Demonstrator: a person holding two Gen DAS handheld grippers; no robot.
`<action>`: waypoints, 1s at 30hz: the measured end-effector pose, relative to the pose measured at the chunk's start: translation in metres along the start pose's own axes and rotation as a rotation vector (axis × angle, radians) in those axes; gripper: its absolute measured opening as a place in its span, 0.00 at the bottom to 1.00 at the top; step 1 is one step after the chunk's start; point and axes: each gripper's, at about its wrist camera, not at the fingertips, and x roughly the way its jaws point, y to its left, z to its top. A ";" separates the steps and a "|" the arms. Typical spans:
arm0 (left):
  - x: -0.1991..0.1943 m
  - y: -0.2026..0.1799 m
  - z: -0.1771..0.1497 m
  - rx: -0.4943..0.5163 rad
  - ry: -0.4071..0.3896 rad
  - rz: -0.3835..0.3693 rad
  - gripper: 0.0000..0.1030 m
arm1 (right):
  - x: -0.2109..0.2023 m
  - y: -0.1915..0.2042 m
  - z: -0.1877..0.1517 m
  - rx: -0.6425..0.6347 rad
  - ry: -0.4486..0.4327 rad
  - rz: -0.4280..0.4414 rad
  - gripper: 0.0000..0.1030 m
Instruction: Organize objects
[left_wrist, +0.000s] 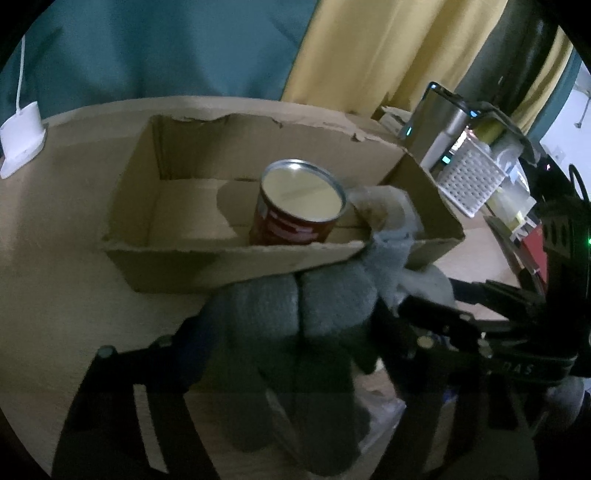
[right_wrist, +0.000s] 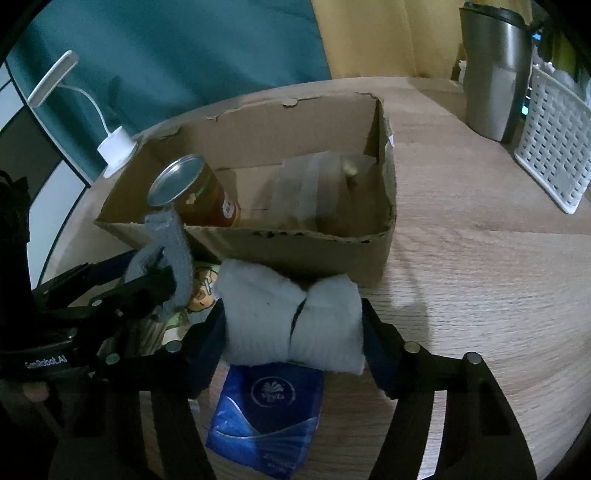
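An open cardboard box (left_wrist: 236, 262) (right_wrist: 306, 254) stands on the wooden table. A red tin can (left_wrist: 299, 206) (right_wrist: 192, 195) stands inside it, beside a clear bag (right_wrist: 314, 192). My left gripper (left_wrist: 299, 310) is shut on a grey rolled sock pair (left_wrist: 295, 306), held just in front of the box's near wall. My right gripper (right_wrist: 293, 321) is shut on a white rolled sock pair (right_wrist: 291, 317), held in front of the box. The left gripper with its grey sock (right_wrist: 170, 251) shows at the left of the right wrist view.
A blue tissue pack (right_wrist: 266, 417) lies on the table under my right gripper. A white lamp base (left_wrist: 22, 140) (right_wrist: 116, 147) stands at the far left. A steel tumbler (right_wrist: 495, 70) and a white basket (right_wrist: 554, 147) (left_wrist: 469, 177) stand at the right.
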 end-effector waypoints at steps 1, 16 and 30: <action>-0.001 0.000 0.000 0.003 -0.005 0.000 0.68 | 0.000 0.000 0.000 -0.001 -0.004 -0.001 0.66; -0.025 -0.009 -0.003 0.032 -0.056 -0.006 0.56 | -0.026 0.009 -0.001 -0.024 -0.081 -0.015 0.65; -0.053 -0.012 0.000 0.047 -0.122 0.003 0.56 | -0.049 0.017 0.001 -0.048 -0.141 -0.023 0.65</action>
